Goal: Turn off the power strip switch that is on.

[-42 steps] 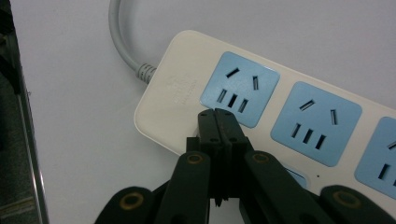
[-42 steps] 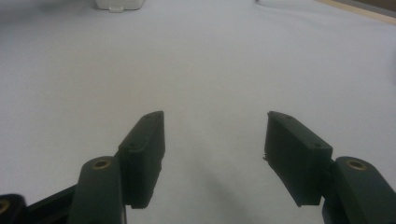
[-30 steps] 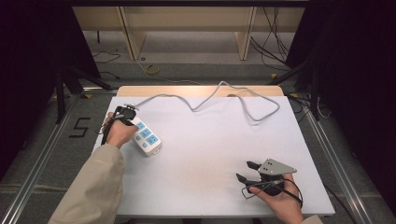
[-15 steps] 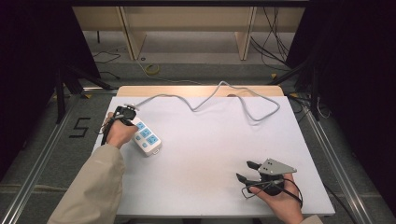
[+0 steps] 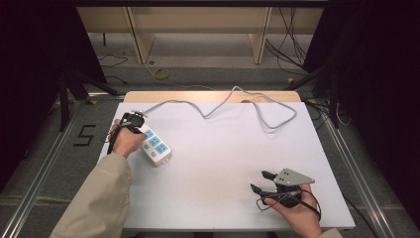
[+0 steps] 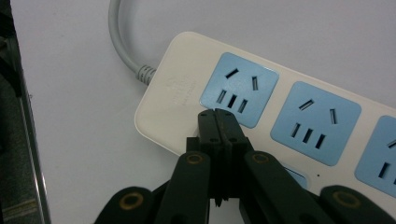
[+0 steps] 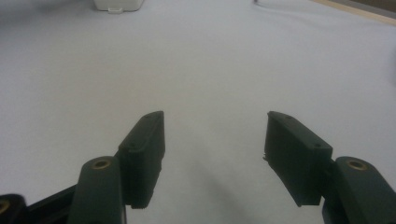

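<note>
A white table carries one power strip, lying flat near its left edge with the long axis running diagonally: the cord end points toward the far-left corner, the free end toward the near middle of the table. One grey cord leaves that far end and snakes along the table's back edge to the right. The high view shows three blue socket panels on the strip's white body; the left gripper view shows the first socket next to the cord, a second beside it and the edge of a third. The left gripper has its jaws pressed together with nothing between them, tips at the strip's cord end just beside the first socket. The right gripper, well apart at the near right, rests with jaws spread wide over bare table.
</note>
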Demonstrator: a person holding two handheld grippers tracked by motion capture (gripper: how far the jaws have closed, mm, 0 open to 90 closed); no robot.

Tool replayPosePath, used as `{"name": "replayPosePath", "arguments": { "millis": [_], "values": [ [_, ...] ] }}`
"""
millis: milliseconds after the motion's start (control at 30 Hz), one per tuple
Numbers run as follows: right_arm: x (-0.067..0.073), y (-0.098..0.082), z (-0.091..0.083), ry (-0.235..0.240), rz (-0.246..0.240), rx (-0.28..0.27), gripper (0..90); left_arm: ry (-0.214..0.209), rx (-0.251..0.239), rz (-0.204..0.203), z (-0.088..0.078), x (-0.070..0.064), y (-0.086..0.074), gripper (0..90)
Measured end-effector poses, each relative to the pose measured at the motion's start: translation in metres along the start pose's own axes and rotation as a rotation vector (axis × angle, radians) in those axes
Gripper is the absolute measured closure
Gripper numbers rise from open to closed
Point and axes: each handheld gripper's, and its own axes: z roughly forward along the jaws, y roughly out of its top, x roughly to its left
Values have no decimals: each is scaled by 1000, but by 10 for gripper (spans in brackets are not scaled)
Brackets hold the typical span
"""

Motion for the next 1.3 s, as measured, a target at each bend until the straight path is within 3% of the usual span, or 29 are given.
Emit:
{"name": "replayPosePath", "arguments": {
  "millis": [733,1300],
  "values": [
    [0,0,0,1,-1,-3,391,-7,-14,-3,-4,2,0,898],
    [0,0,0,0,-1,-3,391,-14,-110,-21,-23,4,-4,896]
  ]
}}
